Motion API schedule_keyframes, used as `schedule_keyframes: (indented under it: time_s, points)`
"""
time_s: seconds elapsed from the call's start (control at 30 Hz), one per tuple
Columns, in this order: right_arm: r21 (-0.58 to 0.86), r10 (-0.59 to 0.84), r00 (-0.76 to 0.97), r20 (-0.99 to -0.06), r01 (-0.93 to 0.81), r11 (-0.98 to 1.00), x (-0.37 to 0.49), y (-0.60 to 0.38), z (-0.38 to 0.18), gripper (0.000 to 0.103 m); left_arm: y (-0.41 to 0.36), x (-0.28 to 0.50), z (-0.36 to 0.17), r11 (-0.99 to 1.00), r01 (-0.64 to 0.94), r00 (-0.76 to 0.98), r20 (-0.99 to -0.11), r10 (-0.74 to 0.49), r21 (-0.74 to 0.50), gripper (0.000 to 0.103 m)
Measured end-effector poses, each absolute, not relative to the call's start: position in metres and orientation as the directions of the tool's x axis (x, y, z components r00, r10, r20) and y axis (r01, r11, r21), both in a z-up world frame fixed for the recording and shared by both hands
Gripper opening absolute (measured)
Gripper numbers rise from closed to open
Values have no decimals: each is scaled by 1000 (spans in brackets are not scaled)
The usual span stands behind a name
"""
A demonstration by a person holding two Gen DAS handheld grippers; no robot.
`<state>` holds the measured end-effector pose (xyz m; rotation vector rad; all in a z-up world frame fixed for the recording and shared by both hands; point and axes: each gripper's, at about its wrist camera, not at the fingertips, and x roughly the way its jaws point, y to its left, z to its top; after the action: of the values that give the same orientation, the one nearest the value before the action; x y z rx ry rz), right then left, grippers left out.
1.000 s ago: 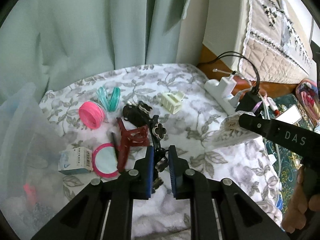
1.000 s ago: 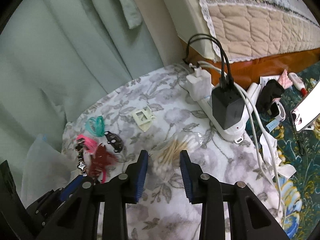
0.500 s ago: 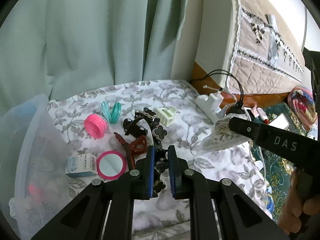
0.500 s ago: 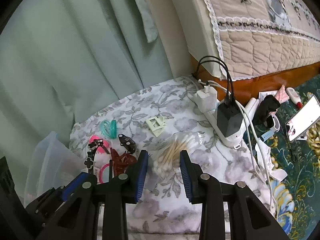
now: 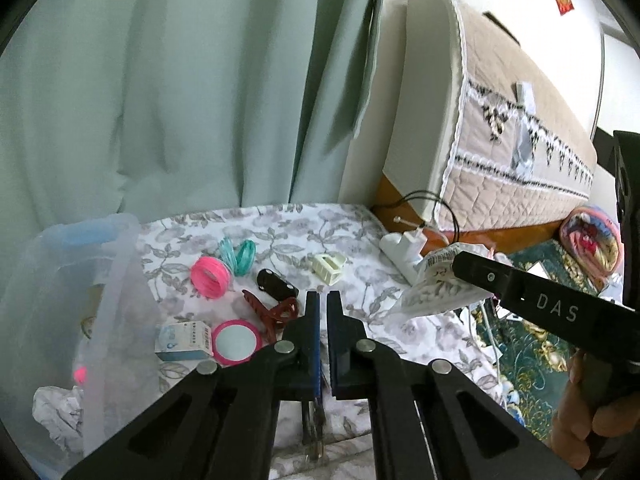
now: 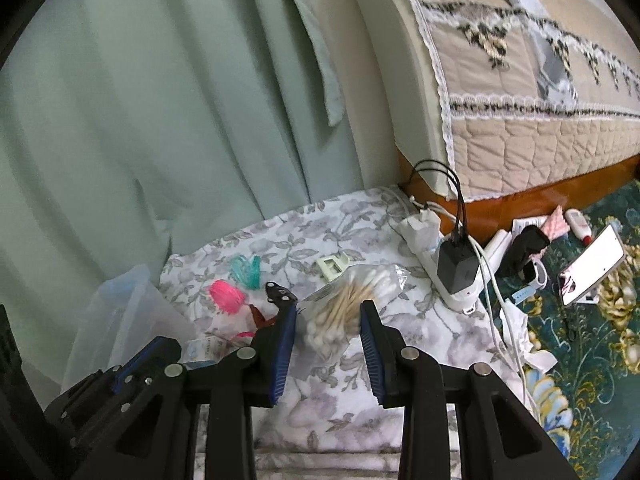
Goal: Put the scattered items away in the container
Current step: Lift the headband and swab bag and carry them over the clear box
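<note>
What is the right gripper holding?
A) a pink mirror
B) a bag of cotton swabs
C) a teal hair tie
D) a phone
B: in the right wrist view the right gripper has a clear bag of cotton swabs between its fingers, lifted above the flowery cloth.

a floral bedspread (image 5: 360, 240) carries the clutter. on it lie a pink hair tie (image 5: 210, 278), teal hair ties (image 5: 238, 255), a round mirror (image 5: 235, 341), a small box (image 5: 184, 340) and a power strip (image 6: 452, 280). a clear bin (image 5: 80, 320) stands at its left edge.

You worked in a home bedroom: a quilted bed (image 6: 532, 128) stood at two o'clock, green curtains (image 5: 168, 92) hung at eleven, and a floral blanket (image 6: 320, 224) and patterned carpet (image 6: 580, 360) covered the floor.
</note>
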<state>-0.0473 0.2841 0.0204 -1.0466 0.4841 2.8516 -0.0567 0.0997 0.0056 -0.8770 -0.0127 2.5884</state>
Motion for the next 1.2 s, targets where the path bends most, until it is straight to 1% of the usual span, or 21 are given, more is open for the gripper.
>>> schedule_keyframes:
  time_s: [0.17,0.27,0.33,0.43,0.5,0.53,0.57,0.6,0.8,1.07,1.13,1.2]
  points:
    - [254,-50,-782,-621,-141,-957,-34,269,33,35,85,-49,7,-914,-374,-718,-575,392,-156,3]
    - [248,-49,-786,-616,-135,-959,-30,265,36,35,80,-49,-4,-910,-375,-689,-604,401,-176,3]
    - [247,-49,-788,-614,-133,-960,-29,264,37,35,80,-48,-12,-897,-396,-660,-617,428,-198,3]
    - [249,-50,-785,-618,-135,-959,-29,266,34,35,95,-45,-25,-876,-446,-612,-652,449,-184,5]
    - [251,-47,-780,-624,-144,-957,-31,269,31,35,109,-44,-35,-857,-484,-575,-675,462,-175,17]
    - [254,-44,-778,-627,-151,-955,-31,272,30,35,115,-45,-43,-855,-490,-558,-693,457,-168,31]
    - [257,-41,-776,-629,-158,-953,-32,275,29,35,120,-47,-51,-859,-486,-547,-711,441,-159,41]
    - [260,-37,-775,-631,-166,-951,-32,279,27,35,123,-50,-60,-865,-477,-533,-731,426,-156,42]
    - [278,-28,-762,-647,-201,-939,-37,297,15,35,125,-73,-110,-903,-394,-431,-833,347,-172,42]
    - [307,-64,-727,-684,-206,-929,-53,311,-12,35,143,-92,-161,-919,-368,-299,-919,257,-137,42]
    - [313,-67,-721,-690,-213,-926,-57,317,-18,35,145,-94,-168,-922,-364,-282,-928,243,-131,39]
    - [322,-71,-714,-697,-223,-920,-61,324,-25,35,147,-96,-173,-925,-360,-272,-934,231,-124,29]
